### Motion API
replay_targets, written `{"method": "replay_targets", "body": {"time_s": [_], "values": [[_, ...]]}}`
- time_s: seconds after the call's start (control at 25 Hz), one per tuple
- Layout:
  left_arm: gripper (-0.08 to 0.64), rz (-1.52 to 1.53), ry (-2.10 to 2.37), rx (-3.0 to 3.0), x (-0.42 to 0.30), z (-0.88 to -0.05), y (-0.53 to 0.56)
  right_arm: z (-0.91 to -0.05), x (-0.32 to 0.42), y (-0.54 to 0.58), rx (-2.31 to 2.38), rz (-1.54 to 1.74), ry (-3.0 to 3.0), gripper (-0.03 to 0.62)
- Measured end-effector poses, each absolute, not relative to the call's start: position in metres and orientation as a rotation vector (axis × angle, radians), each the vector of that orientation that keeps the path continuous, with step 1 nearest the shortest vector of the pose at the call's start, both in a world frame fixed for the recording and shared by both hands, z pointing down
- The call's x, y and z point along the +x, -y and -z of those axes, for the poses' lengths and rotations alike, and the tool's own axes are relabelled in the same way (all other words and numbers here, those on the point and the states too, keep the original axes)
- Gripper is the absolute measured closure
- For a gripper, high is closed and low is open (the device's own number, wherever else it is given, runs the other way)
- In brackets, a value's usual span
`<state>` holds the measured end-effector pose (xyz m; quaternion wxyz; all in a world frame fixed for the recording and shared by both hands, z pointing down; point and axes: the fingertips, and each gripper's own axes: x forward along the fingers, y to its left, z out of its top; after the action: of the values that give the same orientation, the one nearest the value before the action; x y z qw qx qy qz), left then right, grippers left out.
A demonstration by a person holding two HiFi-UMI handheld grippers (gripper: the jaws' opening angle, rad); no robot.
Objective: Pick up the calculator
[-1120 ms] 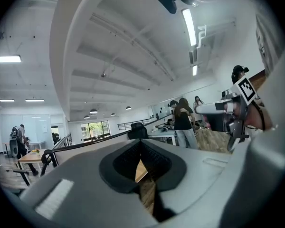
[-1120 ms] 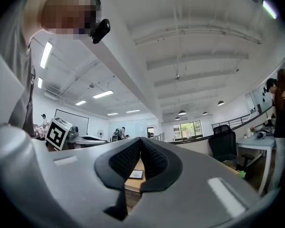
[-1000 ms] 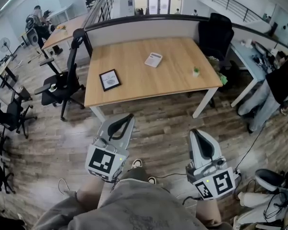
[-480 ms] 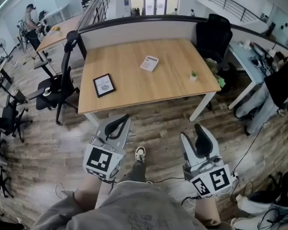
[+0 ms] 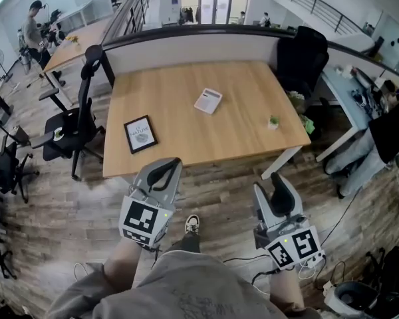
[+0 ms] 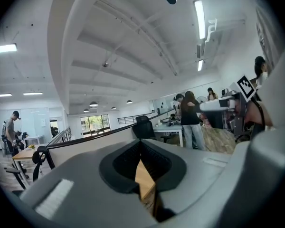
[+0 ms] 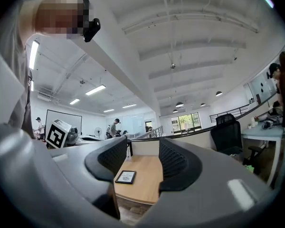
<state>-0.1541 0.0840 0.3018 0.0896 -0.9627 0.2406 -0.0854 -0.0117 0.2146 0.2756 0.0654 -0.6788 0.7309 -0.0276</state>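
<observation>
- The calculator [image 5: 208,101] lies flat on the wooden surface [image 5: 186,78], past its middle toward the far side and skewed to its edges.
- It is well apart from the framed picture [image 5: 139,133] nearer the left and from the small green item [image 5: 273,121] to the right. Nothing touches it.
- The left claw [image 5: 167,167] is seen with its jaws together and nothing between them.
- The right claw [image 5: 277,181] is seen with its jaws spread wide and empty. Only the framed picture and bare wood show through the gap.
- Both claws are held over the floor, short of the near edge of the surface and well apart from the calculator. No contact has been made, so the approach step is judged to be in hand.
- Handling, as judged:
  - A light, stiff plastic slab with a thin profile is expected.
  - The smooth case is likely to skate on the wood if it is nudged.
  - The keys and display are the weak faces and are best not squeezed.
- Hold point, as judged:
  - It is best taken across the short width, on the two long side edges near mid-length.
  - The open jaws should be lined up with its skew and the tips brought right down to the surface.
- Risk: because the slab sits low, a shallow pinch could slip off or push it away.
</observation>
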Motion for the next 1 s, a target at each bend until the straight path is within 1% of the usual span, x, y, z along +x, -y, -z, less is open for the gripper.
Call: {"method": "replay_targets", "body": {"time_s": [0.52, 0.8, 1.0], "values": [[0.558, 0.256, -0.666, -2.922, -0.117, -0.308, 0.075, -0.307, 0.022, -0.043, -2.105, 0.243, -2.230, 0.397], [0.558, 0.269, -0.665, -2.947, -0.102, -0.318, 0.120, -0.330, 0.033, 0.011, -2.105, 0.352, -2.257, 0.397], [0.558, 0.283, -0.684, -2.957, -0.083, -0.321, 0.138, -0.346, 0.056, 0.035, -2.099, 0.431, -2.273, 0.397]]}}
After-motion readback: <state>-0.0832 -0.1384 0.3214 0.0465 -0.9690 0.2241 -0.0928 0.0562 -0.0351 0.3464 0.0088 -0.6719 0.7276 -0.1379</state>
